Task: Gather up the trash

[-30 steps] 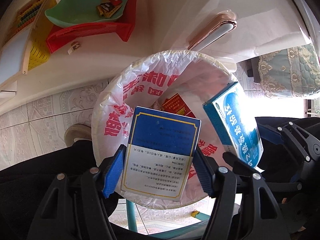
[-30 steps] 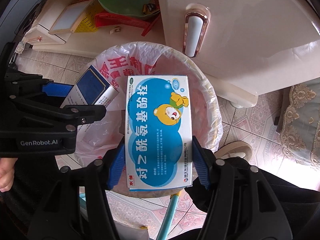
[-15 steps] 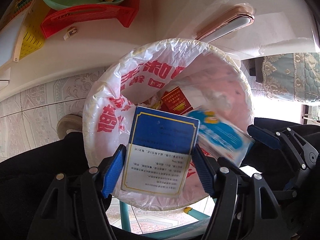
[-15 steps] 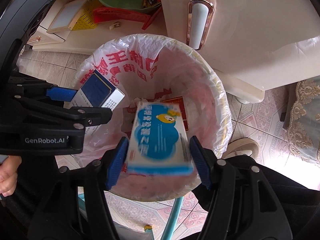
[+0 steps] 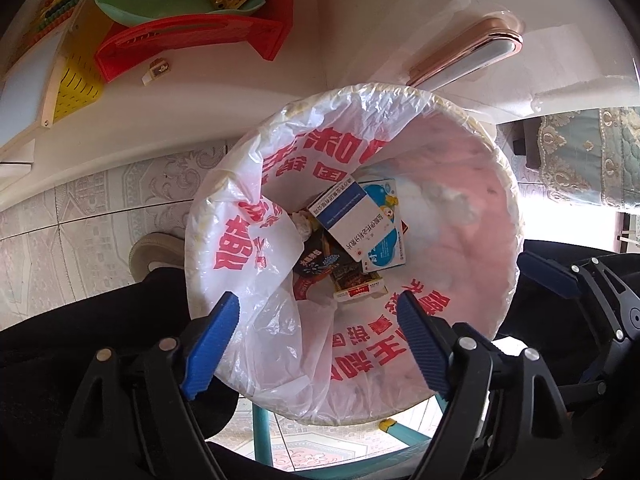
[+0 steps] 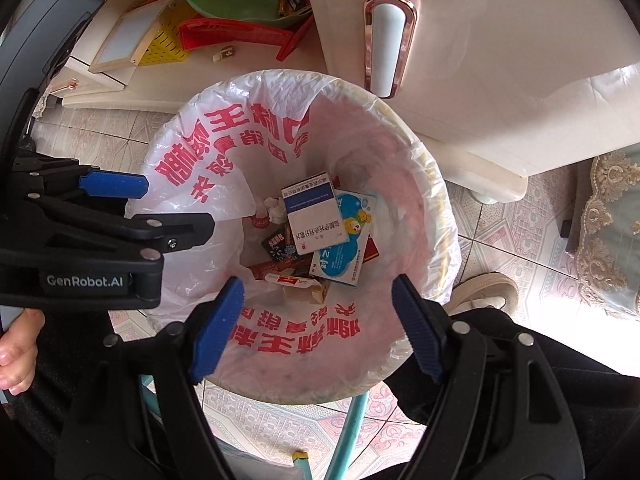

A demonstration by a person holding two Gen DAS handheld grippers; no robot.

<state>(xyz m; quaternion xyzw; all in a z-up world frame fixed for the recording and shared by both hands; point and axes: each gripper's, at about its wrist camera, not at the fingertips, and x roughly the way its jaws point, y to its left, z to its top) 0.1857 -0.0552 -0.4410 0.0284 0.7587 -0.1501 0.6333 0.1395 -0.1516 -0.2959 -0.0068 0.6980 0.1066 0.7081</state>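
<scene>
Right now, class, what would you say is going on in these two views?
A person holds a gripper in each hand above a lined trash bin. The left gripper, jaws opening, and the right gripper, jaws open, are both empty. A dark blue and white box lies on a light blue cartoon box atop other trash at the bottom. More clutter sits in a green bowl.

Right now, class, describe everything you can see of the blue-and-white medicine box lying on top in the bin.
The blue-and-white box is a flat cardboard carton, dark blue at one end and white with printed text on the rest. It lies face up and slightly askew, at the bottom of the lined bin. It rests partly on the light-blue bear carton, among other wrappers. Nothing grips it.
</scene>
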